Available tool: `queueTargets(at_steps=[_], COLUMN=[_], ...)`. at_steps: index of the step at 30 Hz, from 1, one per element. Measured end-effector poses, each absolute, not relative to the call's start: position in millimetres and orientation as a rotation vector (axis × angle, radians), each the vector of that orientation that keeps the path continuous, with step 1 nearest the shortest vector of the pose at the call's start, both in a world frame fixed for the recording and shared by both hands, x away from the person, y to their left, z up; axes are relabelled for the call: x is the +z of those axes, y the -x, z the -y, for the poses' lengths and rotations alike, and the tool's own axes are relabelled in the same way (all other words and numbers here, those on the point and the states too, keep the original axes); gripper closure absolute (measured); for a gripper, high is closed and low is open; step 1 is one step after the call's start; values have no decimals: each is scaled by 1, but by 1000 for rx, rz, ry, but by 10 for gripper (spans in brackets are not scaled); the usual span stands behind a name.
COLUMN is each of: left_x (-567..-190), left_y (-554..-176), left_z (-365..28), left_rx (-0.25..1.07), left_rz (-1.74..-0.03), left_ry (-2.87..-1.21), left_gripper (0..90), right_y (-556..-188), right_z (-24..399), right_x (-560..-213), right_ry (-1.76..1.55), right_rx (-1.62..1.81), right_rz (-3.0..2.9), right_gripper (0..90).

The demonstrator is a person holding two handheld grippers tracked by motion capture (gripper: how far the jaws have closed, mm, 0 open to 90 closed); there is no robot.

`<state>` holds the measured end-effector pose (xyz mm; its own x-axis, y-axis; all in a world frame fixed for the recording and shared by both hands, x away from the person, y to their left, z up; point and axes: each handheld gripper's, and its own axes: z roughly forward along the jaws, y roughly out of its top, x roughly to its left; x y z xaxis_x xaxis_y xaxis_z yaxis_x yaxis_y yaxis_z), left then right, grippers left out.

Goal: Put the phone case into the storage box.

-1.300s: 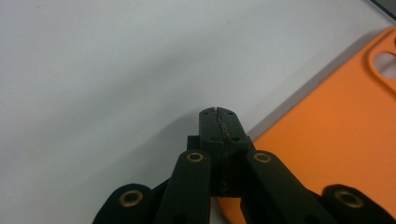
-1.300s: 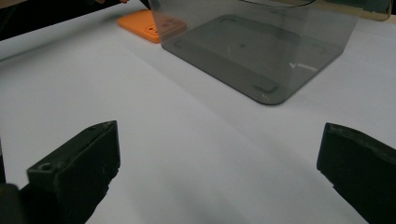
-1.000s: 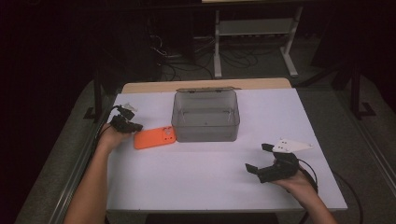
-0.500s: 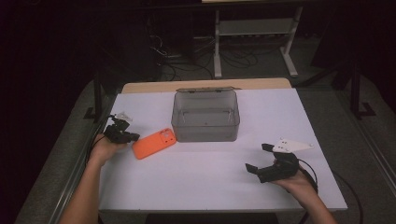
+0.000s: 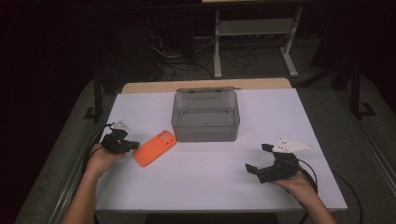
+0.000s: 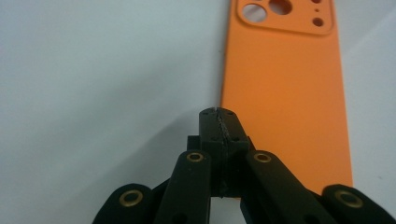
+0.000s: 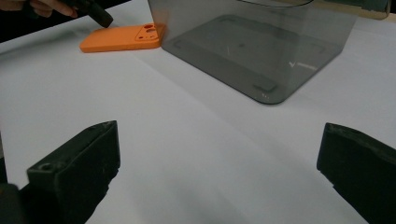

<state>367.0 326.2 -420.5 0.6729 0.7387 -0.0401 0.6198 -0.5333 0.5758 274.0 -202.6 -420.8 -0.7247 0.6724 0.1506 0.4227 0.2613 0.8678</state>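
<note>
Black jaws of my left gripper (image 6: 219,114) are clenched tight on nothing, tips down at the edge of the orange phone case (image 6: 285,93); the case lies flat, camera cut-outs up, on the white table (image 5: 205,182), just beside the clear grey box (image 5: 205,116). My right gripper (image 5: 259,161) rests well apart, jaws spread wide, holding nothing.

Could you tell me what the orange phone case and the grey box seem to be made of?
The orange phone case looks like matte plastic or silicone: even colour, no glare, cleanly moulded camera cut-outs. Which of the two, the look leaves open. The grey box appears to be smoke-tinted see-through hard plastic with a glossy finish: its floor and the table show through the walls, and its rounded corners carry small highlights.
</note>
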Motion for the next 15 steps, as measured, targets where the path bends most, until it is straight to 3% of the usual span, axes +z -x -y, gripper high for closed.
queueTargets(at_steps=[10,15], left_x=[-408,-400], left_y=[-355,-343], left_z=[-316,-306], left_rx=[308,325], left_rz=[-1000,-964], left_ry=[-2226,-2113], left_gripper=[898,773], right_y=[-274,-274], right_z=[202,203], right_x=[-421,-421], right_ry=[-1013,-1014], right_rx=[1446,1448], right_rz=[-2288,-2286], right_gripper=[0,0])
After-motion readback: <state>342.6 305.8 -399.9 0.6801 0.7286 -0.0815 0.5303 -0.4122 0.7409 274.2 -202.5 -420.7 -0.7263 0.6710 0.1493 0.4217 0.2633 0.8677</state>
